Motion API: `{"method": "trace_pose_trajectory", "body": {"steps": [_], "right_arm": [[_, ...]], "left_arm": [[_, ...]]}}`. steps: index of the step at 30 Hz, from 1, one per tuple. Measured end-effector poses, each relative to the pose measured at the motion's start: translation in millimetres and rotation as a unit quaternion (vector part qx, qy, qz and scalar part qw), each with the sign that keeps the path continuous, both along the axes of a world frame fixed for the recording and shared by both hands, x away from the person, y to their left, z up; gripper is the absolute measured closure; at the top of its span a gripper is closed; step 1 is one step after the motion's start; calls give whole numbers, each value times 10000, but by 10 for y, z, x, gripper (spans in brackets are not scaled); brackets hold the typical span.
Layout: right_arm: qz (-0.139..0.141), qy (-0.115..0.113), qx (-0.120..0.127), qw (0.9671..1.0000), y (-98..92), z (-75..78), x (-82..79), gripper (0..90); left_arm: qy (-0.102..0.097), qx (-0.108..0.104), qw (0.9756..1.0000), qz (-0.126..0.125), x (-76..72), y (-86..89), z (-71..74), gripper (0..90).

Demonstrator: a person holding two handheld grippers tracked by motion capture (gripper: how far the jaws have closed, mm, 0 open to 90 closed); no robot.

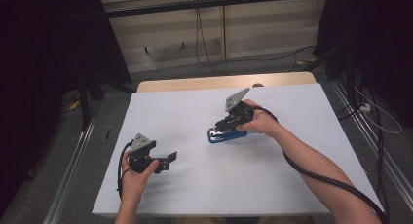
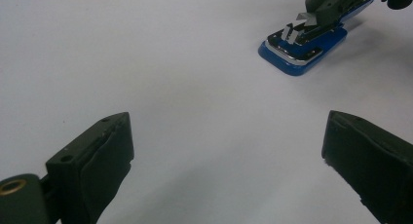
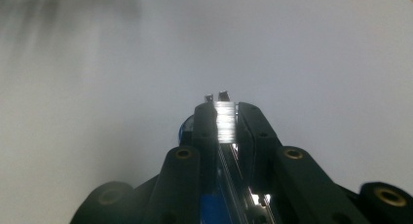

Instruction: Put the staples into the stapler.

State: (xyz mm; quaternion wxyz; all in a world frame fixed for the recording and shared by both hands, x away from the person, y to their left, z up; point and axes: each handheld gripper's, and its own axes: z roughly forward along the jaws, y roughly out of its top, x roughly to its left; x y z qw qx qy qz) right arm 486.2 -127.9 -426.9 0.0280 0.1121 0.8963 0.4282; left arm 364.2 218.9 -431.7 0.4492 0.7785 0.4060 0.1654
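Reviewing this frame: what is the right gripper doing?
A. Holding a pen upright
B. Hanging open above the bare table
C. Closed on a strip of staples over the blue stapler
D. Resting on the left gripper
C. In the right gripper view the right gripper has its jaws pressed on a shiny strip of staples, directly over the blue stapler on the table; the left gripper stands open and apart.

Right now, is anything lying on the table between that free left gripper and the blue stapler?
Nothing visible does. Bare white table lies between the open left gripper and the blue stapler, which the right gripper is already clamped on.
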Motion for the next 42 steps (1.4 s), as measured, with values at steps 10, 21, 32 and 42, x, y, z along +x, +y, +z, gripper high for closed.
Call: {"method": "trace_pose_trajectory", "body": {"steps": [10,21,32,42], "right_arm": [[98,55,-26,9999,49,-18,7,791],[145,49,1,9999,61,-9,27,791],[152,28,-24,9999,55,-23,35,791],[184,-27,-39,9998,72,-4,53,791]], "left_arm": [[-2,-18,10000,12,1,10,0,50],[1,-9,10000,12,4,13,-2,50],[8,-1,10000,8,7,9,-3,50],[-3,-31,10000,18,4,13,-2,50]]}}
